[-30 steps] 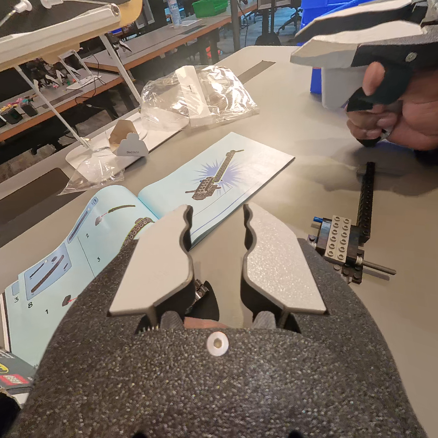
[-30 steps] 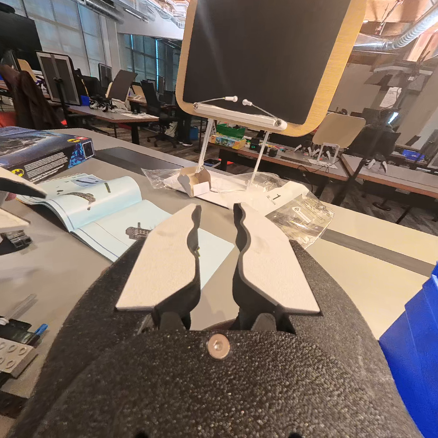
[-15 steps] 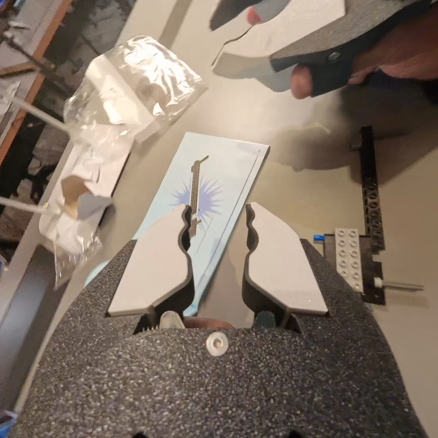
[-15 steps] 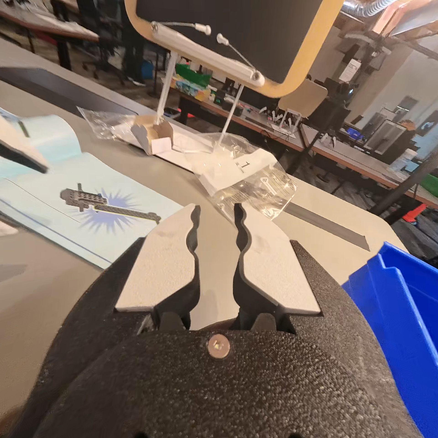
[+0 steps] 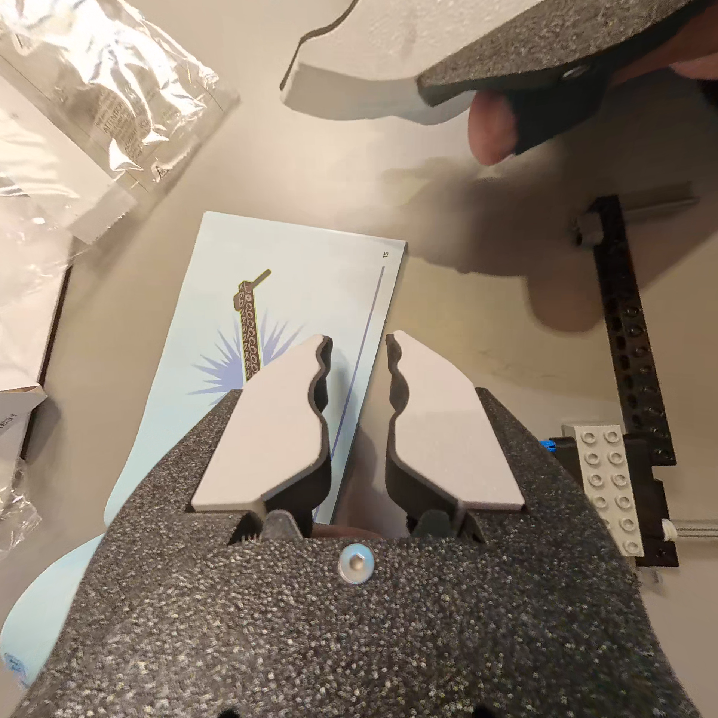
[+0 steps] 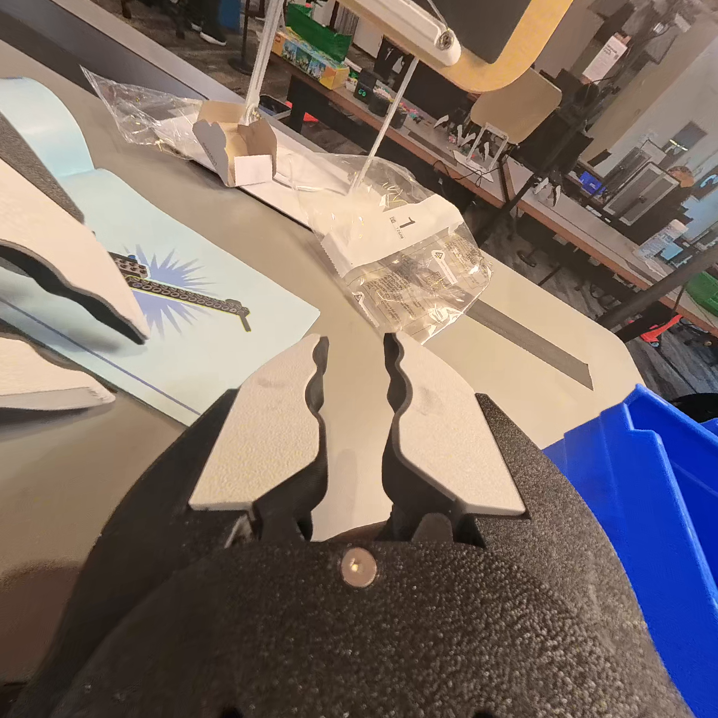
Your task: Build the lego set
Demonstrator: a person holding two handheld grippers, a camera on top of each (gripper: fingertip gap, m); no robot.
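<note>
My left gripper (image 5: 358, 342) is open and empty, pointing down over the right edge of a light blue instruction booklet (image 5: 311, 279). To its right on the table lies a brick assembly: a long black holed beam (image 5: 637, 349) with a grey studded plate (image 5: 606, 485). My right gripper (image 6: 355, 340) is open and empty above the bare table, its tips just short of a clear plastic bag (image 6: 419, 272). The booklet (image 6: 202, 342) lies to its left. The right gripper's fingers (image 5: 349, 89) show at the top of the left wrist view, and the left gripper's fingers (image 6: 77, 272) at the left of the right wrist view.
A blue bin (image 6: 641, 485) stands close at the right. A small open cardboard box (image 6: 241, 155) and more clear bags (image 5: 116, 97) lie at the table's far side by the white legs of a stand (image 6: 388, 128). A dark strip (image 6: 536, 345) crosses the table.
My left gripper tilted down over the booklet and its jaws narrowed on nothing. My right gripper moved forward and lower, toward the clear bag, its jaws unchanged.
</note>
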